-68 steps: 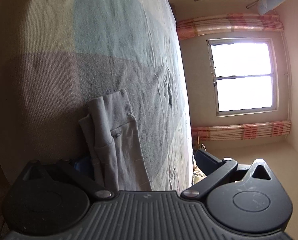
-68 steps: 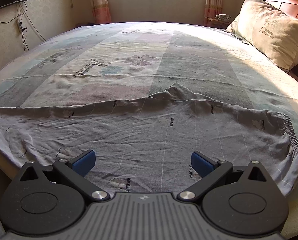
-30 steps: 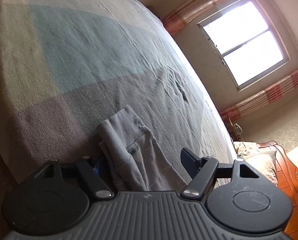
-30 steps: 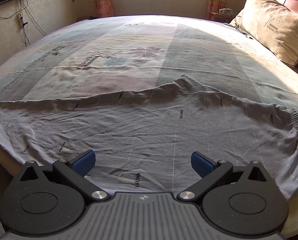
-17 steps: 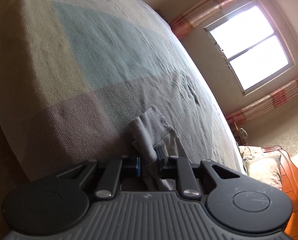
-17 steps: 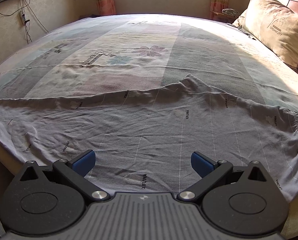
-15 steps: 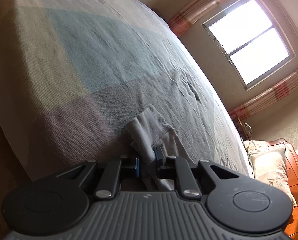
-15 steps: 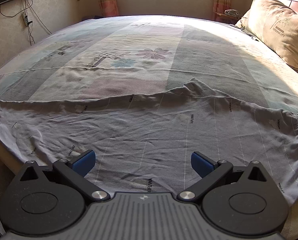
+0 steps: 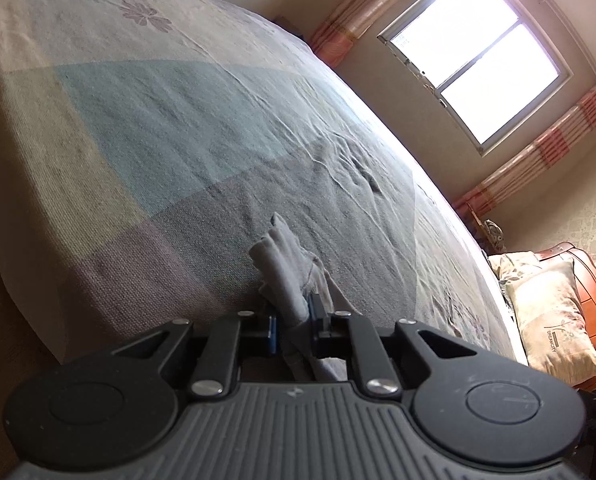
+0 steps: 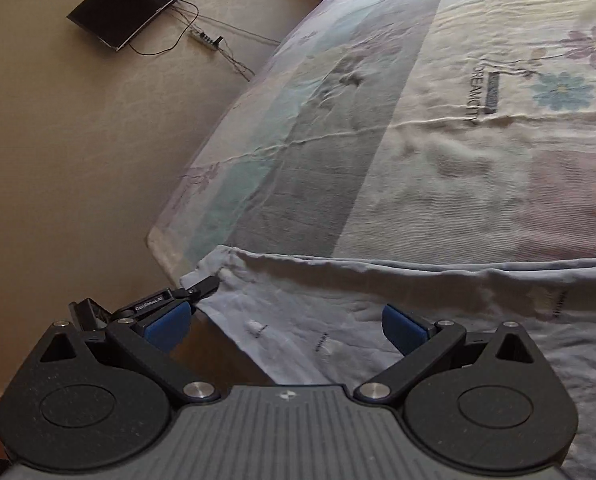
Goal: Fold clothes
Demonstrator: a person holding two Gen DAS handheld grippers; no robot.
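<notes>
Left tongs [image 9: 294,326] are clamped on a bunched corner of the grey garment [image 9: 286,276], right at the near edge of the bed [image 9: 146,128]. Cloth sticks up past the pads in a crumpled tuft, so it's a thick pinch, several layers by the look of it.

Right tongs [image 10: 284,322] are wide open, nothing between them, hovering over the garment [image 10: 417,312] close to the bed's foot corner. From this side the rest of the cloth lies spread flat along the bed's near edge, top hem running off twd the right of the view. You can also spot the left tongs [image 10: 208,283] biting that same corner, just beyond the right tongs' left pad.

Risks from here, imo:
- Left grip is on a wad, not a clean hem. Lift it & inner layers may slide out, leaving a skewed fold.
- The corner sits at the bed edge w/ cloth hanging over. If one side lets go, weight could drag the garment off the bed.
- Right tongs aren't on anything yet. Pulling w/ the left alone would prob drag the flat part into wrinkles.
- Right pads could pinch the bedsheet [image 10: 437,184] along w/ the garment if they close too deep.
</notes>
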